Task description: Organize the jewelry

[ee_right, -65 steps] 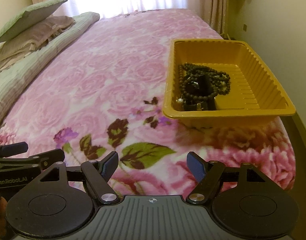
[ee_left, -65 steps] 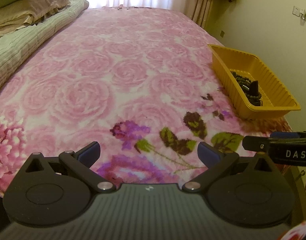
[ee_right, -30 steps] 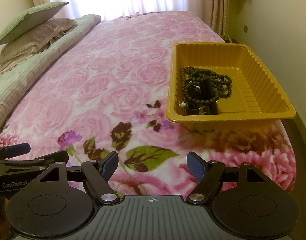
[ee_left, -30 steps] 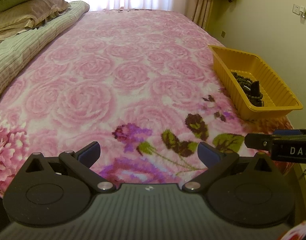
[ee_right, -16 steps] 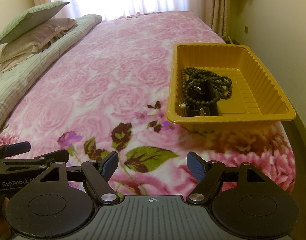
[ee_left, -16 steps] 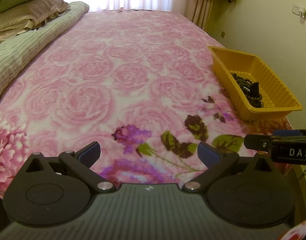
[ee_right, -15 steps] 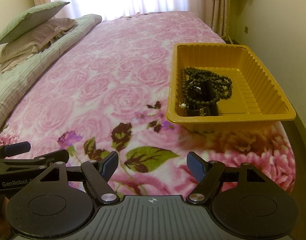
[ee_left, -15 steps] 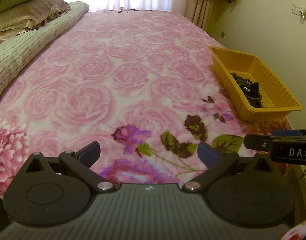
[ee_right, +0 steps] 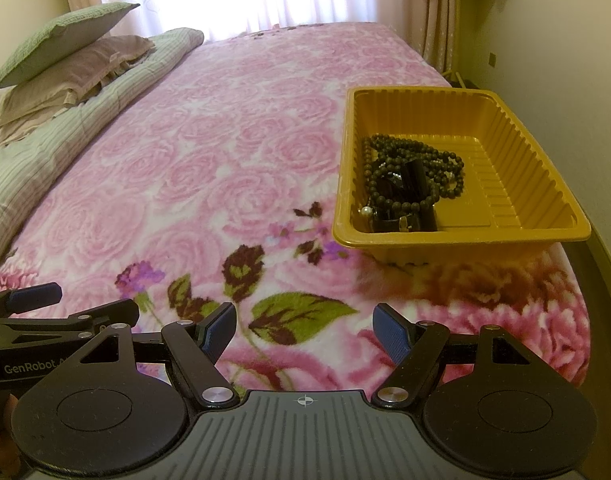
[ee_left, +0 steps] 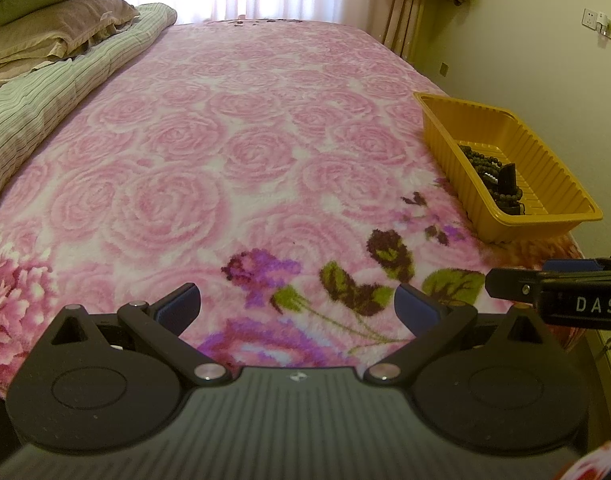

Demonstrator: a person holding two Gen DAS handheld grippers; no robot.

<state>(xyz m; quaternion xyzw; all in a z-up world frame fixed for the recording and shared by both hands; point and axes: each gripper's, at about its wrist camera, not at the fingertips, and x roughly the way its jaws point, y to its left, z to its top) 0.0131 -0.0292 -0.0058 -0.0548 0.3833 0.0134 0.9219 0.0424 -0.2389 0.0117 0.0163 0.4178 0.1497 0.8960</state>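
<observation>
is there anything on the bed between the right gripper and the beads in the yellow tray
Nothing visible does. The right gripper is open over bare blanket, and only the yellow tray near wall lies ahead of the beads, which sit against its left inner side with a dark item on them.

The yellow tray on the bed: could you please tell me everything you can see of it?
The yellow tray is a shallow rectangular container, seemingly thin moulded plastic, with ribbed sloping walls and a flat out-turned rim. It sits upright on the pink floral blanket, near the bed's right edge and close to the near corner. Inside, bunched toward its near left corner, lie dark bead strands tangled around black pieces; the rest of its floor is bare. Neither gripper touches it; the right gripper sits short of it, jaws open.
</observation>
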